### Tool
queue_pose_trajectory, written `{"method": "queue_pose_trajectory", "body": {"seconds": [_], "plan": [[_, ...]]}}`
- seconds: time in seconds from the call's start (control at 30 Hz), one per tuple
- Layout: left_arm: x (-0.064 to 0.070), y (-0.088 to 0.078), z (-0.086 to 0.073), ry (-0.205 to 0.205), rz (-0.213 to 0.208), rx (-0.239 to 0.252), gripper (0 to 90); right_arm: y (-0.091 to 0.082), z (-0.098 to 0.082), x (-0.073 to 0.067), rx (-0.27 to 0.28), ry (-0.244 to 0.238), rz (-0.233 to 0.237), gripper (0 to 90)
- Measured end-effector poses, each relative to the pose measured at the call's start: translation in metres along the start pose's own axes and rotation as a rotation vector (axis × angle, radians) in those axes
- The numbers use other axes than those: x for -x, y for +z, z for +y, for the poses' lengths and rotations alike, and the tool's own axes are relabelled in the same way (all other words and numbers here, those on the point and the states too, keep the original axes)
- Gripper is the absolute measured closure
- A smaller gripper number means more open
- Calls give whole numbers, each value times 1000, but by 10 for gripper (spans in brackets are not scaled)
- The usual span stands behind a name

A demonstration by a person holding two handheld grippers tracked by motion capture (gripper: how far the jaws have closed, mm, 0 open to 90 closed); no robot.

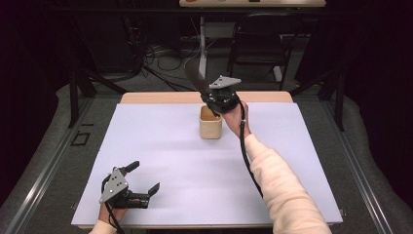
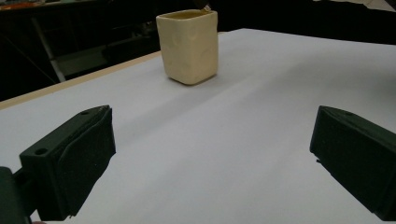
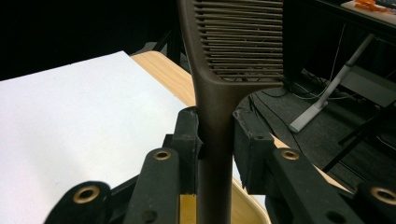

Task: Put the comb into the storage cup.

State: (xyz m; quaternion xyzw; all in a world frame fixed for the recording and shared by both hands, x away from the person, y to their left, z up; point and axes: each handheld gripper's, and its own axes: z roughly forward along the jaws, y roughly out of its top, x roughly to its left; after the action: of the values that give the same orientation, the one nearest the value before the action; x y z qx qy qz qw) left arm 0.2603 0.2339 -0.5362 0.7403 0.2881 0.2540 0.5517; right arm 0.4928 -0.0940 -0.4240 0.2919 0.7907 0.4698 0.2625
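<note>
Nearest, the left gripper (image 1: 139,185) rests on the white desk (image 1: 160,161) with its fingers (image 2: 70,163) spread wide and nothing between them, well apart from the cup. Farther off, the right gripper (image 1: 213,101) hangs just above the cream square cup (image 1: 210,124), fingers (image 3: 189,140) clenched on the handle of a brown comb (image 3: 219,107). The comb's long axis is roughly upright, teeth end up, handle end pointing down over the cup's opening; whether anything lies inside the cup can't be told.

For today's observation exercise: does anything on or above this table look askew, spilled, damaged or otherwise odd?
Nothing looks spilled or damaged. The cream square-sided cup stands upright on the white table cover. The right gripper is shut on the handle of a dark brown plastic comb above the cup. The left gripper rests open.
</note>
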Motion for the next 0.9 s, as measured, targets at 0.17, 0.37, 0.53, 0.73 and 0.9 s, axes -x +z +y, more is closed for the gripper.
{"method": "queue_pose_trajectory", "body": {"seconds": [0.17,0.37,0.53,0.73,0.9], "plan": [[0,0,0,1,0,-1,1,2,-3,-1,-8,3,5,721],[0,0,0,1,-1,-1,1,7,-9,0,-20,21,12,721],[0,0,0,0,0,0,1,11,-12,-1,-35,27,16,721],[0,0,0,-1,1,1,0,15,-17,-3,-46,29,22,720],[0,0,0,-1,1,1,1,19,-22,-3,-56,35,26,720]]}}
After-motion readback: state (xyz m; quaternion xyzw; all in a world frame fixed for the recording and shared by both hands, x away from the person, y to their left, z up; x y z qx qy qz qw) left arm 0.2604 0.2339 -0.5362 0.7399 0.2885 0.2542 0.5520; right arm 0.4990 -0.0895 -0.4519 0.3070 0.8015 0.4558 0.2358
